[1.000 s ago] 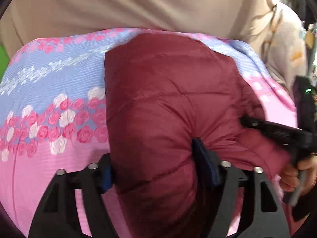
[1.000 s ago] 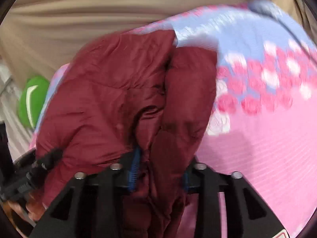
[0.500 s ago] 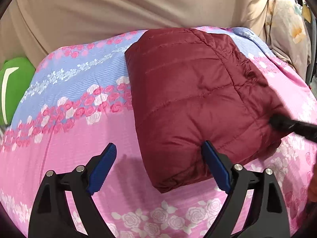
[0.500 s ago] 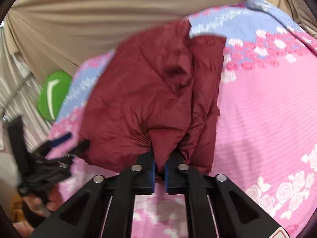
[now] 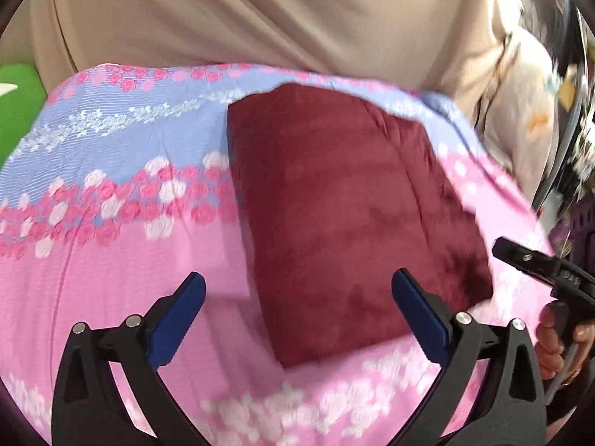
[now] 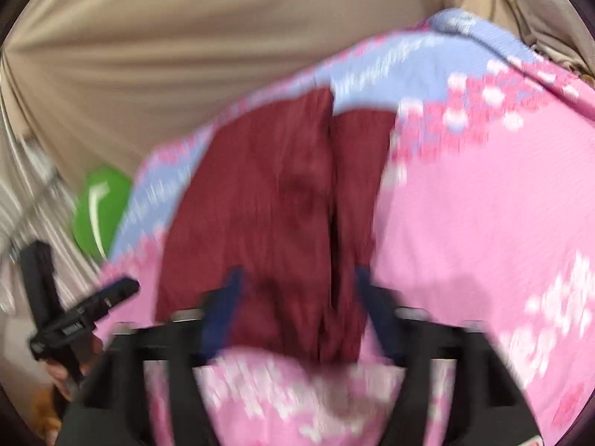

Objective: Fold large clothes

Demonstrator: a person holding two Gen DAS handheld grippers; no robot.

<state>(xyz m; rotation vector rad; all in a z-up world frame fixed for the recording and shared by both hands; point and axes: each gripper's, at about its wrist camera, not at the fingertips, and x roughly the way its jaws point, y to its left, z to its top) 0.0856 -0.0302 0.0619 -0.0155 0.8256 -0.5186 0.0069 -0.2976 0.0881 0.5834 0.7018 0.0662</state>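
Observation:
A dark red padded jacket (image 5: 342, 215) lies folded into a block on the pink and blue floral bedsheet (image 5: 111, 267). My left gripper (image 5: 297, 304) is open and empty, just above the jacket's near edge. In the right wrist view the jacket (image 6: 282, 223) shows two folded layers side by side. My right gripper (image 6: 297, 304) is open, its blue pads on either side of the jacket's near edge; this view is blurred. The right gripper also shows at the right of the left wrist view (image 5: 539, 271).
A beige curtain (image 5: 260, 11) hangs behind the bed. A green object (image 6: 98, 208) sits off the bed's far left edge. A pale patterned cloth (image 5: 528, 111) hangs at the right. The sheet spreads wide on both sides of the jacket.
My right gripper has opened and let go of the jacket. Both grippers have drawn back a little. The jacket now rests flat on the sheet.

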